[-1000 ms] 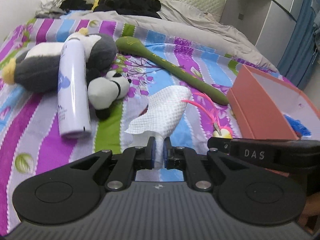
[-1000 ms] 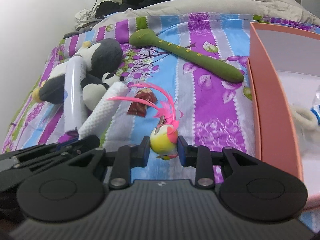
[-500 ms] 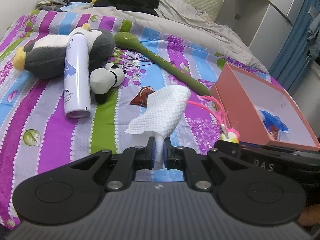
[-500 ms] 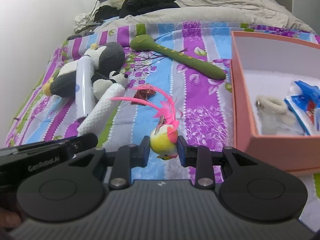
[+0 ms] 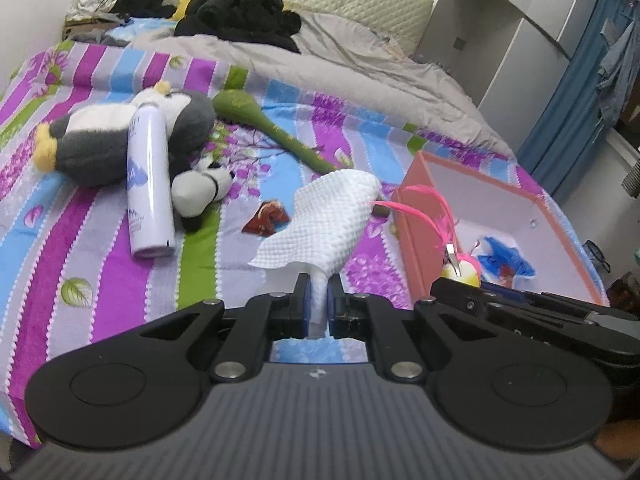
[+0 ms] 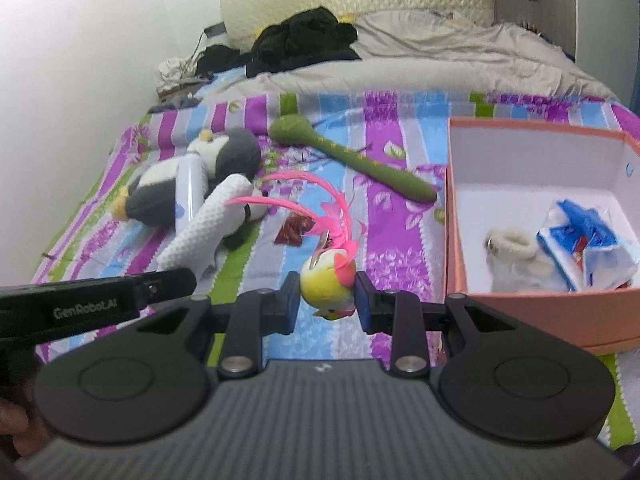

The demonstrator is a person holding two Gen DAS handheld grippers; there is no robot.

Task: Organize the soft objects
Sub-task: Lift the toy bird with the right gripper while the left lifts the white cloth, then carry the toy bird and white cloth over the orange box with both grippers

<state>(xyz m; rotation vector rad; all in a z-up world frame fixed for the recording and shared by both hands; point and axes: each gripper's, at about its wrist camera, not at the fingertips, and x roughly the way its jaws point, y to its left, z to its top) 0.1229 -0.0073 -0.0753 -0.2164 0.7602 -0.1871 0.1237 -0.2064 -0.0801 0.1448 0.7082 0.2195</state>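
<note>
While both grippers are held above the striped bedspread (image 5: 100,280), the pink box (image 6: 452,216) is seen to the right of each of them, its open top facing up and its near wall closest to the right gripper (image 6: 327,298). That gripper is judged the nearer of the two, since in its own view the box rim lies just beside its right finger, whereas from the left gripper (image 5: 317,300) the box is found further off, beyond the other tool.

The right gripper is partly closed around a yellow bird toy (image 6: 328,286), which is pinched at its body, with pink feathers rising up and away from the tool. The left gripper is pressed nearly together on the lower end of a white textured cloth (image 5: 328,220), whose long axis stands up and away from the fingers.

Inside the box, a pale fluffy item (image 6: 512,248) and a blue-and-white packet (image 6: 588,240) are already lodged. A plush penguin (image 5: 100,140), a small panda plush (image 5: 200,192), a green plush stick (image 5: 276,132) and a spray can (image 5: 148,176) are left on the bed, well apart from the box.

A move rightward over the near wall is judged to be what comes next.
</note>
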